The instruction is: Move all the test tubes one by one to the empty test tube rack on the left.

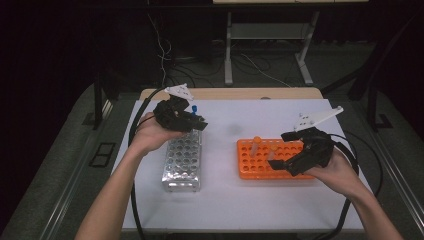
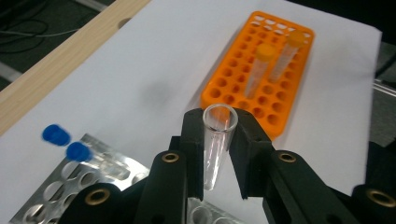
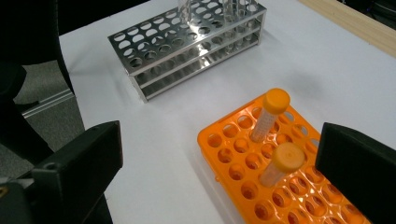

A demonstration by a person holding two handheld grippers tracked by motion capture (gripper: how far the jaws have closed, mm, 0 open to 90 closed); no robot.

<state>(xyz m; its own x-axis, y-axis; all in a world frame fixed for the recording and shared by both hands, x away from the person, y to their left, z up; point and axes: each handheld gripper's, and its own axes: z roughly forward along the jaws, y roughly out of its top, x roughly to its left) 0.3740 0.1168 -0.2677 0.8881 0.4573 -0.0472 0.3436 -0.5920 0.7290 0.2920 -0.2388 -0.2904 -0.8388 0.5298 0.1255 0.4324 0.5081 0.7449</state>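
Left gripper (image 1: pixel 192 121) is clamped on an uncapped clear tube (image 2: pixel 217 140): pads press on both sides just under the rim, tube upright between the jaws with its tapered tip free below them. In the high view that gripper sits over the far end of the steel tube rack (image 1: pixel 183 162), at about 10 o'clock from table (image 1: pixel 225 205) centre. The left gripper view shows two blue-capped tubes (image 2: pixel 78 151) standing in the steel rack's far holes, at 9 o'clock from the held tube and blurred.

Right gripper (image 1: pixel 286 150) has its jaws spread wide, nothing between them. No earlier picture to compare. In the right gripper view the two black pads (image 3: pixel 84 156) stand at the frame's left and right edges, with the orange rack (image 3: pixel 243 177) below and between them. In the high view that gripper hangs over the near right part of the orange rack, roughly 3 o'clock from table centre.

Two orange-capped tubes (image 3: pixel 272 116) stand upright in the orange rack, a few holes apart, not touching; the nearer one (image 3: pixel 282 163) is just beside the gripper's right-hand pad in its own view. Whether pad and cap touch, can't tell.

The racks lie side by side, well apart, steel at 9 o'clock and orange at 3 o'clock, on the white table top.
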